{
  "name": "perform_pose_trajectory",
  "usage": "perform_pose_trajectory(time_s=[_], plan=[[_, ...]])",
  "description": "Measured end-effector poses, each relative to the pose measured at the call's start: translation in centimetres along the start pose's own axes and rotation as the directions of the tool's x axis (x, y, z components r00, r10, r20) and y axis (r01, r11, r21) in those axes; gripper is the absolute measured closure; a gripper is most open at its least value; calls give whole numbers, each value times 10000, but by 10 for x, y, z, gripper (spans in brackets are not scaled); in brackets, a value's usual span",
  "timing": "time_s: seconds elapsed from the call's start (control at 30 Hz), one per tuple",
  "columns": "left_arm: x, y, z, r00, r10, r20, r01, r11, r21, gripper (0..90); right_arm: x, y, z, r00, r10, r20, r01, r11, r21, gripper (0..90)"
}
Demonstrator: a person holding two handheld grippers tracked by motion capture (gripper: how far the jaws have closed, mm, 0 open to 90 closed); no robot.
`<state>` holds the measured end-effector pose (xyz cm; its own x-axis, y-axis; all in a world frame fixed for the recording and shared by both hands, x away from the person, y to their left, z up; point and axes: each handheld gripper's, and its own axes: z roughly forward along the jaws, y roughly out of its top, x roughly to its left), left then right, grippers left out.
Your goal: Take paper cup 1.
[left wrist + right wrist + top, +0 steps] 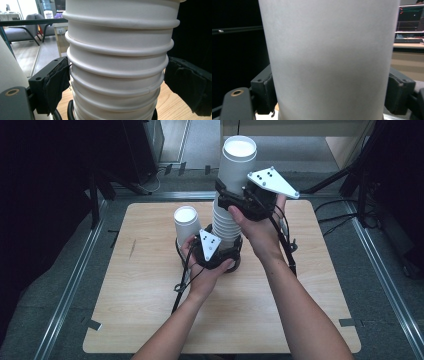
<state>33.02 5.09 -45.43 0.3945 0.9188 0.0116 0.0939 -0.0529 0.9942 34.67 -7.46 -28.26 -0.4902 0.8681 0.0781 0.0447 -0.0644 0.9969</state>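
From above I see my stack of white cups (226, 222) standing upside down near the middle of the table (150, 320), a little toward its far edge, with a single upturned cup (186, 225) just beside it on my left. The left gripper view adds what that one cannot: the rolled rims of the stack (120, 70) ringed one above another between my pads. My left gripper (220, 254) is low on the stack, its fingers (56, 82) wide apart and pressed against the rims on both sides. My right gripper (239, 200) sits higher, clamped on the top cup (236, 165); its own view shows that cup's smooth wall (329, 62) between both fingers (398, 92).
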Motion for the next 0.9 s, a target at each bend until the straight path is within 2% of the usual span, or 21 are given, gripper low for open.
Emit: perform_pose_trajectory(time_s=[0.1, 0.4, 0.6, 0.7, 0.9], plan=[[0, 0, 0, 10000, 17, 7, -17, 10000, 1, 69, -1, 6, -4, 9996, 274, -36, -275, 9994, -202, 186], [0, -2, 0, 10000, 43, -42, -43, 9999, 91, 75, 0, 20, -13, 9999, 142, 71, -139, 9987, -483, 194], [1, -3, 0, 10000, -54, 49, 53, 10000, 71, 75, 0, 23, -15, 9999, 64, 118, -58, 9988, -480, 195], [1, -2, 0, 10000, -60, 38, 60, 10000, 76, 75, 1, 26, -17, 10000, 99, 11, -98, 9984, -558, 194], [1, -2, 0, 10000, -62, 33, 62, 9999, 78, 75, 4, 41, -22, 10000, 51, 0, -50, 9968, -801, 193]])
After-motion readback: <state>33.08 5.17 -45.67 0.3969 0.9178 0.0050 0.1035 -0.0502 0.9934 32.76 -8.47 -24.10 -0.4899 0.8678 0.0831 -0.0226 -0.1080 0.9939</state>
